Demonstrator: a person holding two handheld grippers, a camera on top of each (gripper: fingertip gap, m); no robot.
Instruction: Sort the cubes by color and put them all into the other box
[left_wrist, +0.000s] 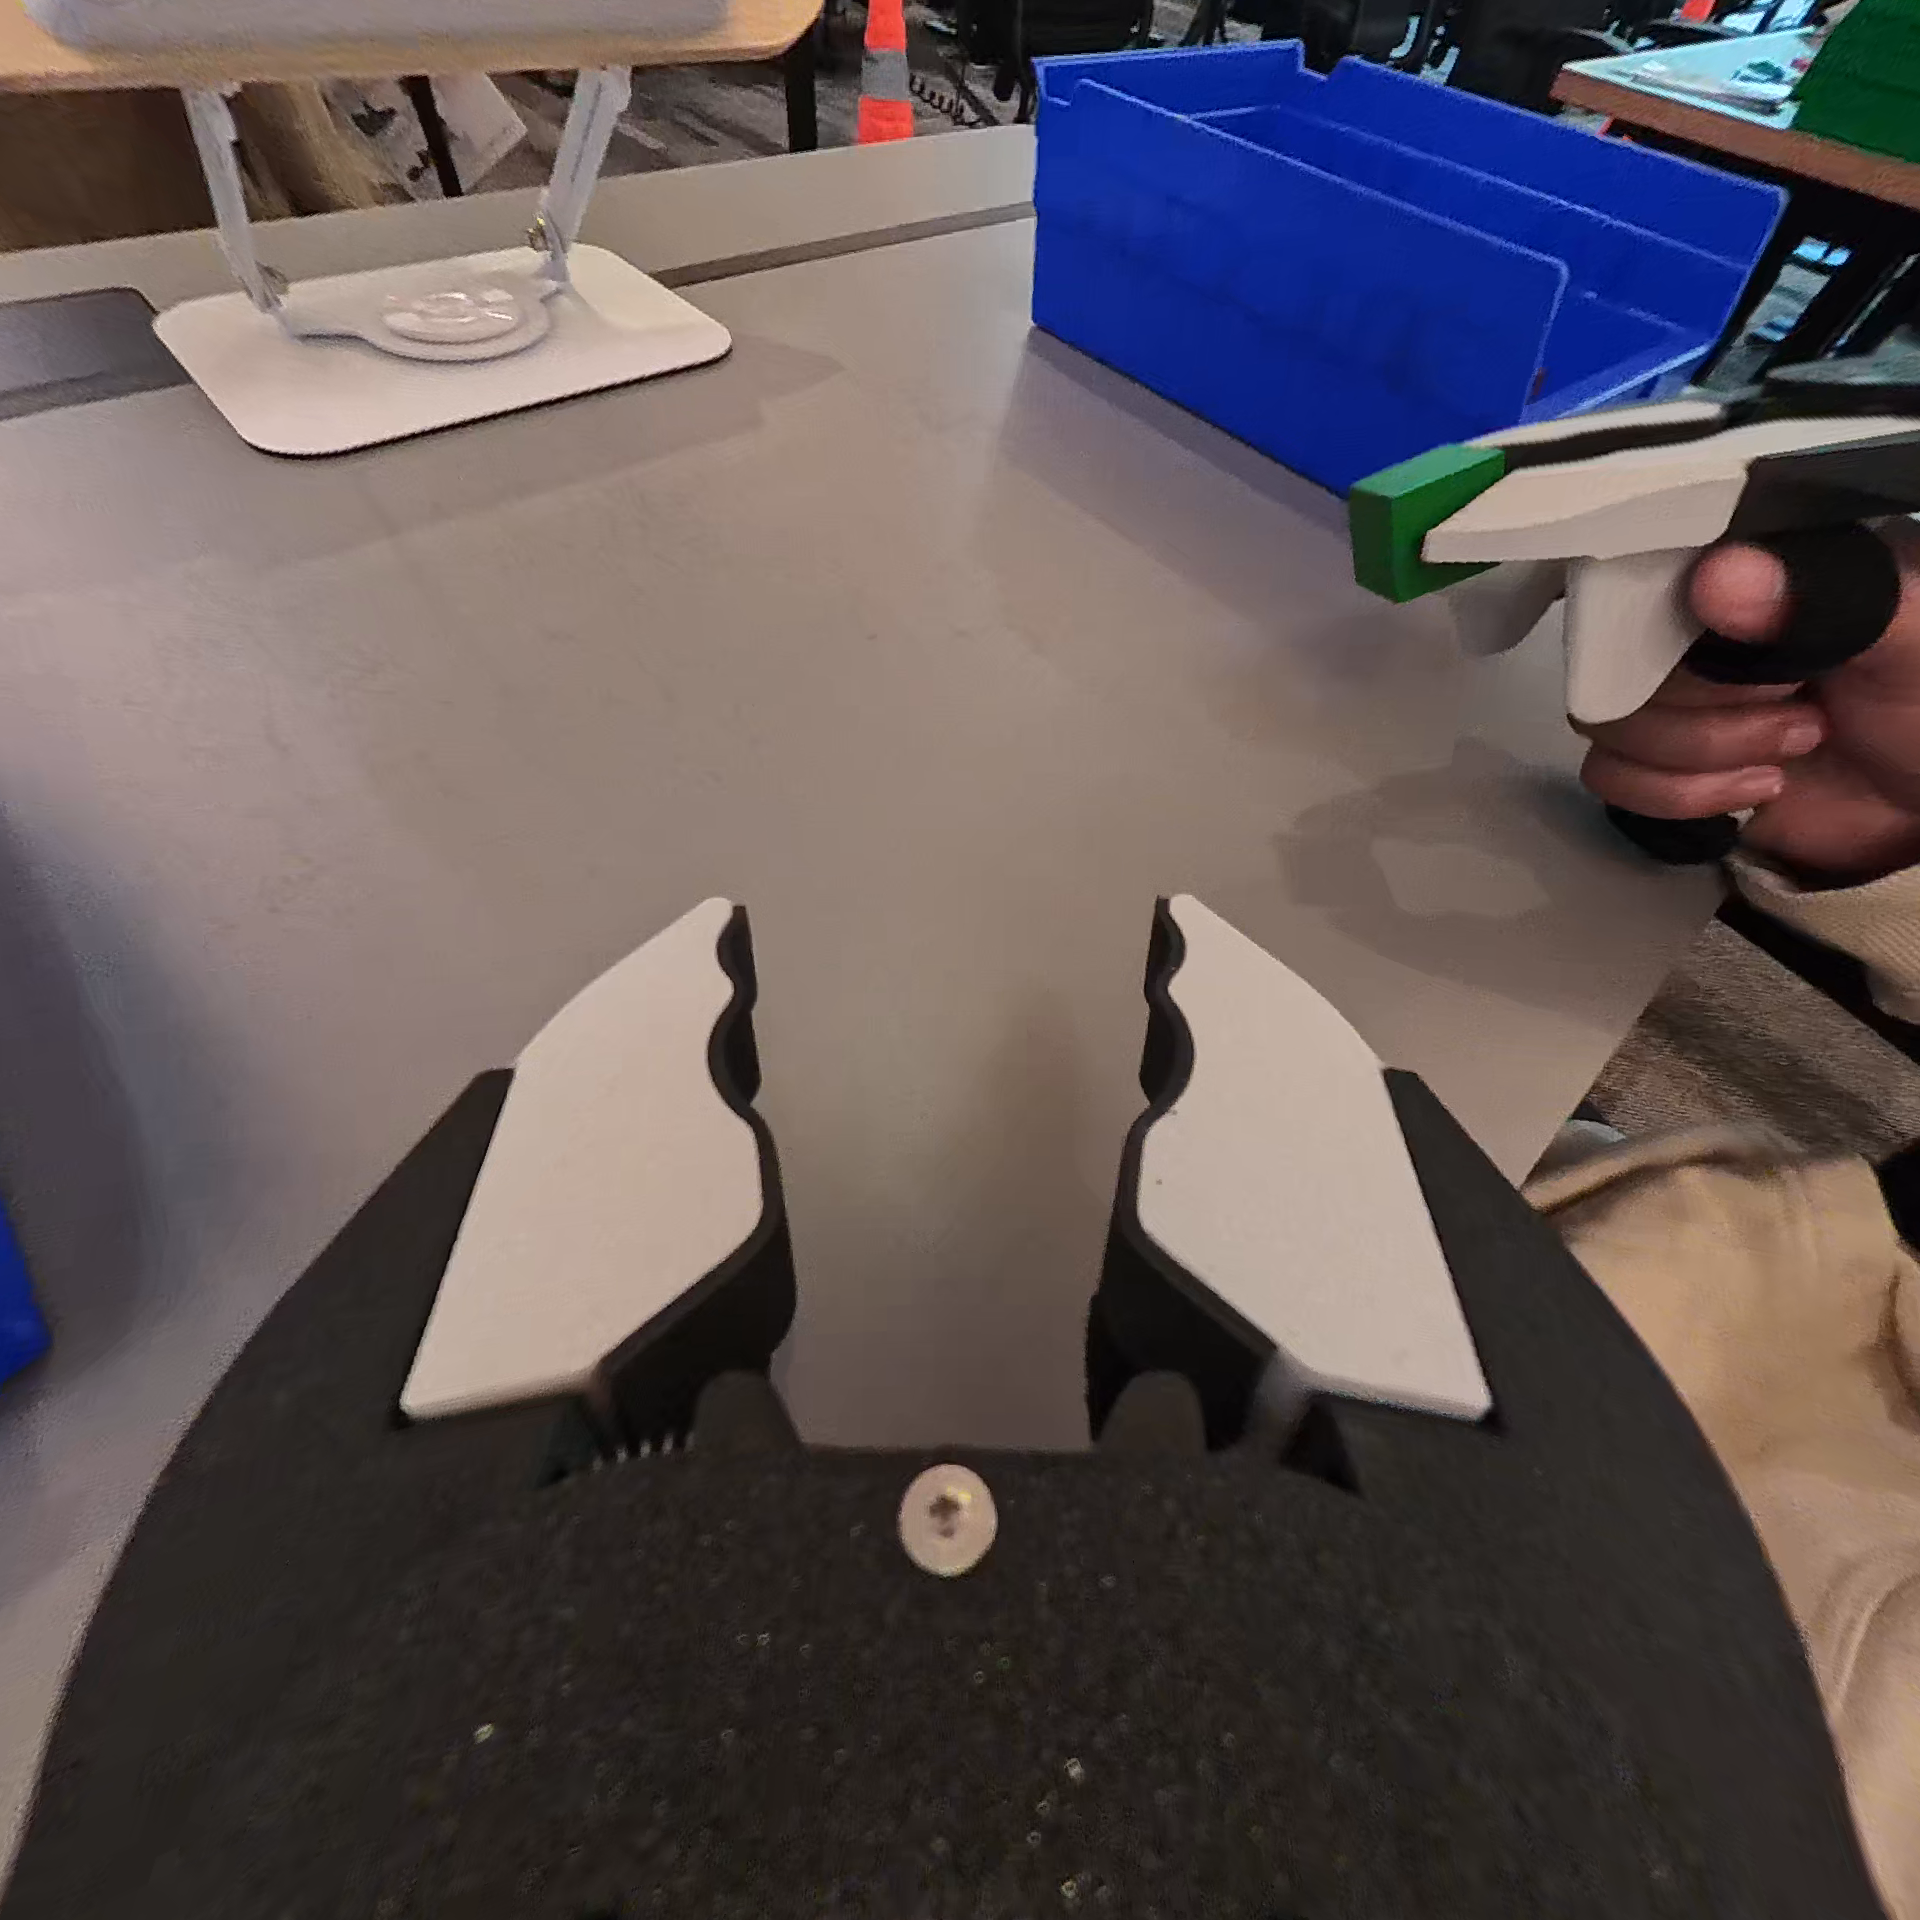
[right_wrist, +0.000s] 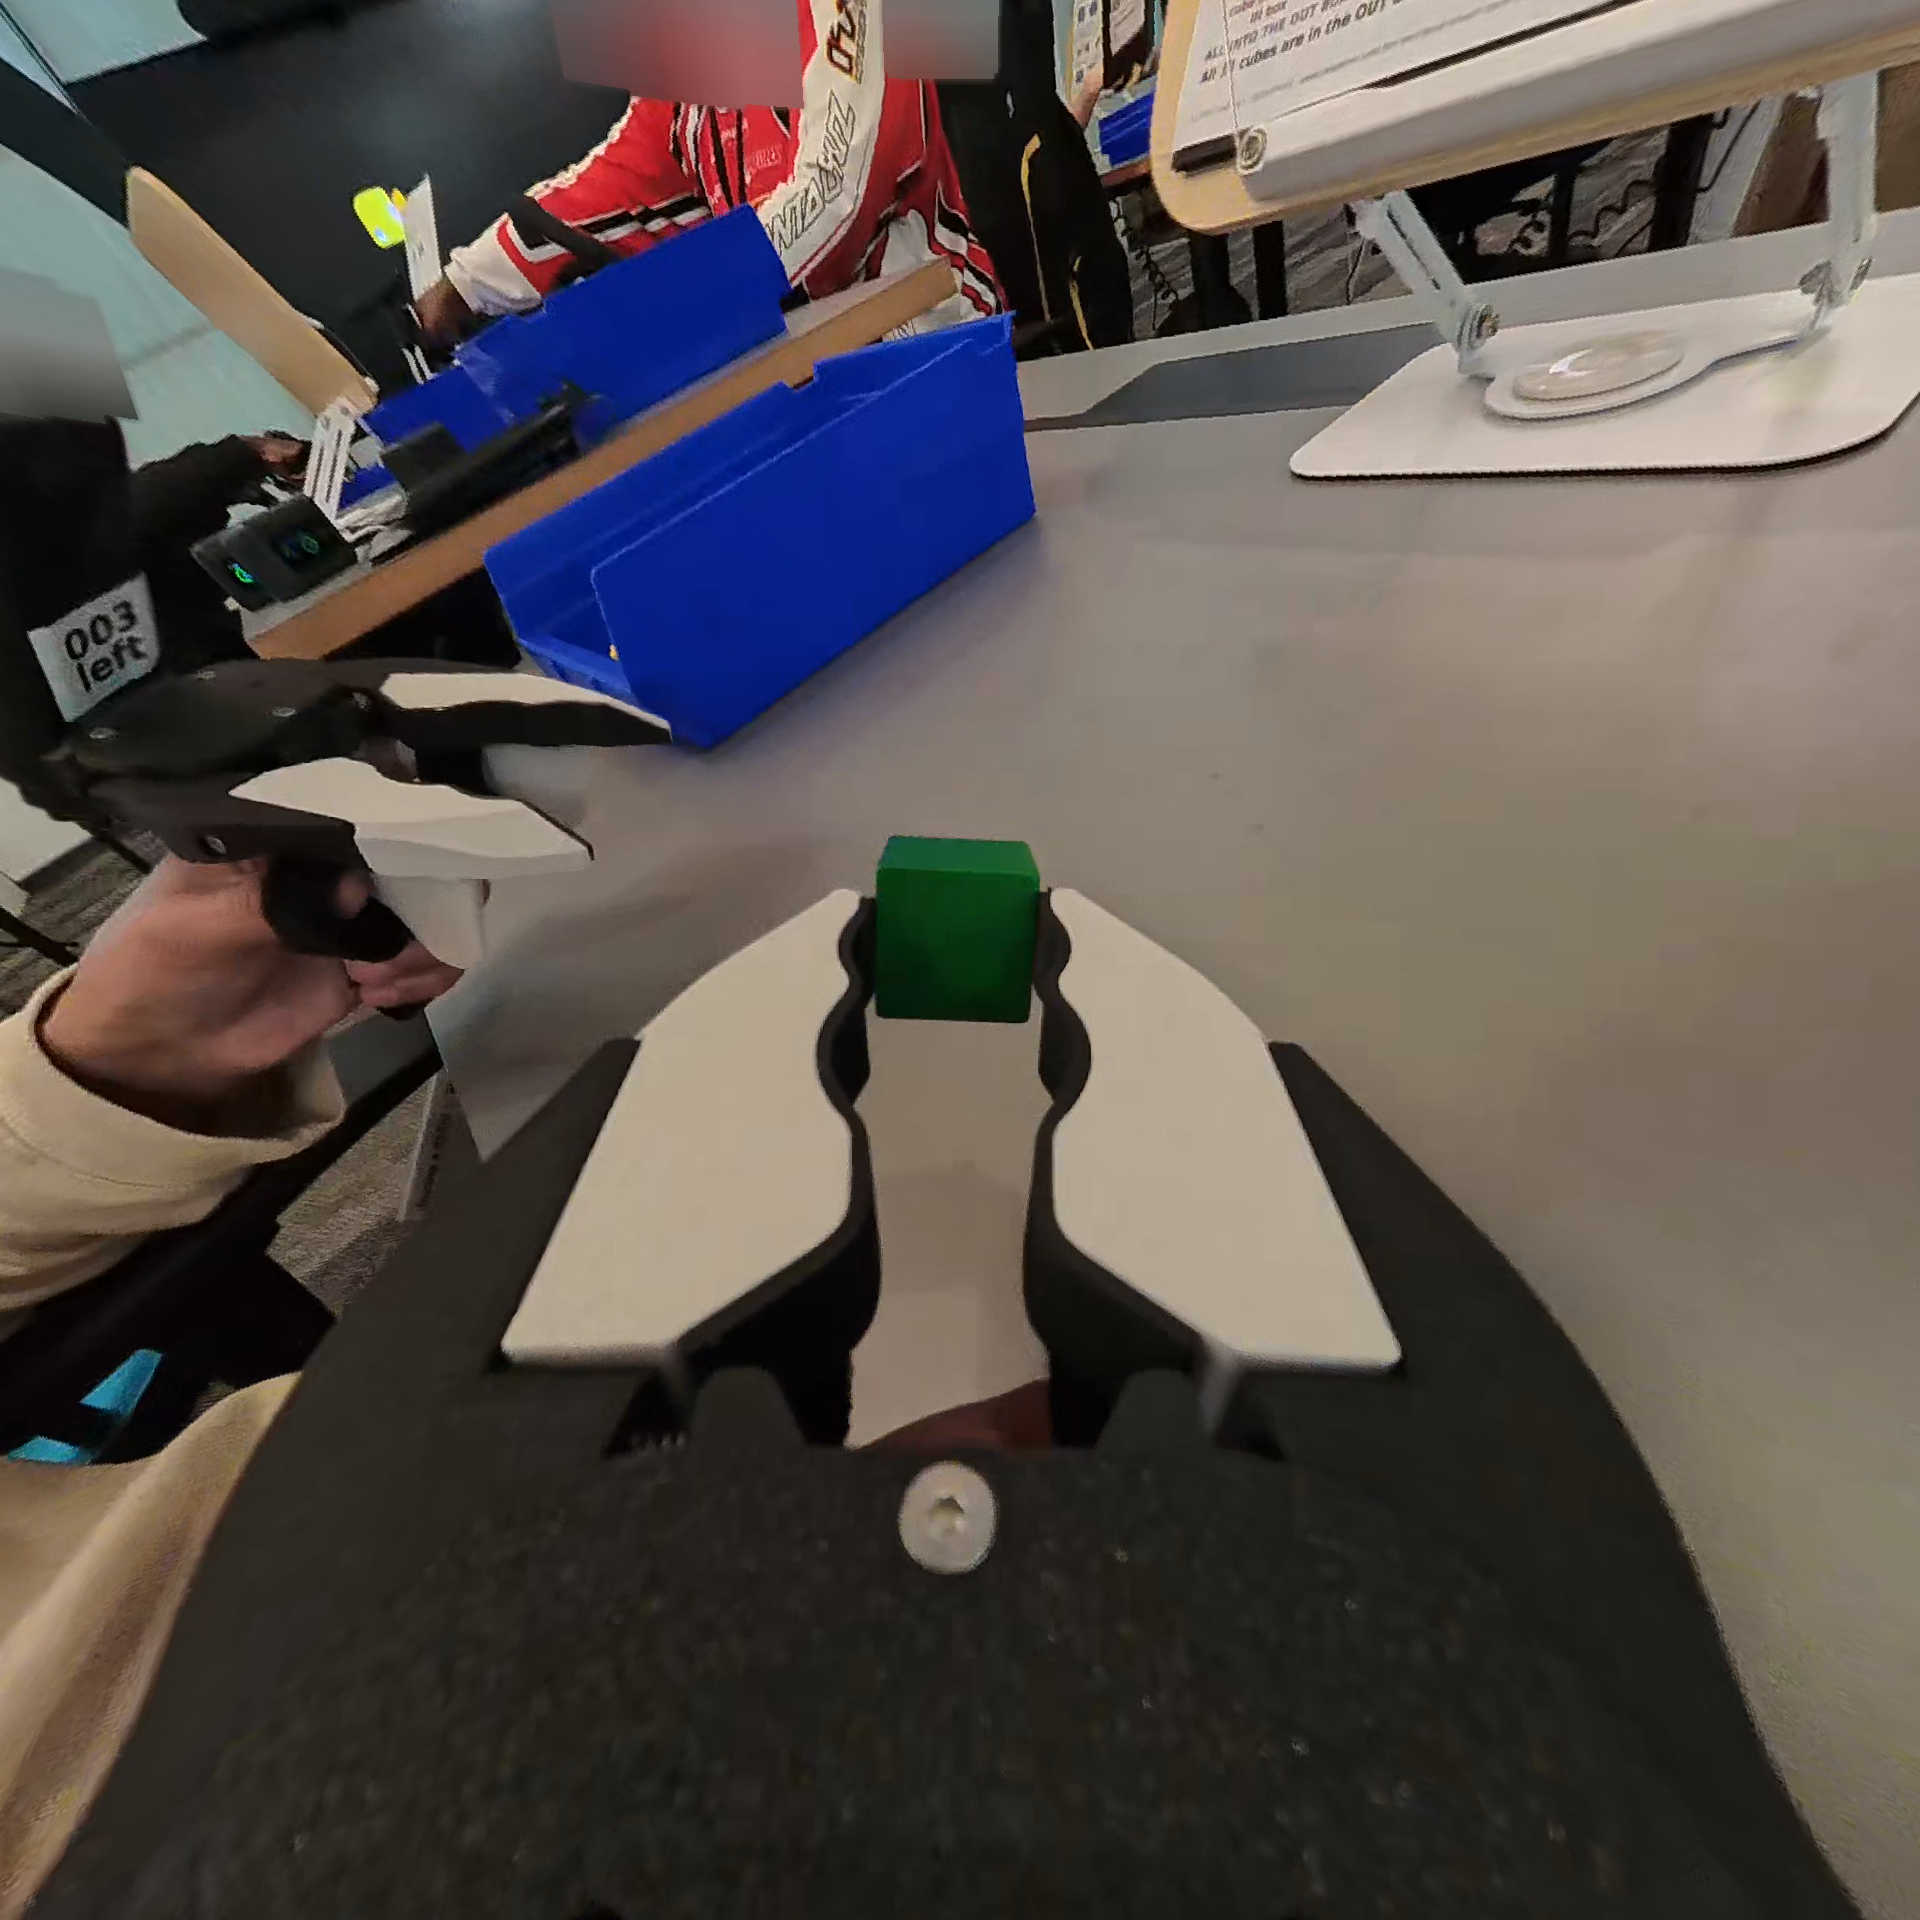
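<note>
green cube (right_wrist: 956, 935) clamped in right claw (right_wrist: 954, 920), left claw (left_wrist: 948, 914) apart, blue box (left_wrist: 1382, 270) contents possibly hidden

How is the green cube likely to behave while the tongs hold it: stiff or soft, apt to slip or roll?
The green cube looks rigid: its edges stay sharp between the right tongs. Its flat faces probably will not roll if set down. Only the fingertips pinch it, and its surface looks smooth, so it might slip if jolted.
</note>
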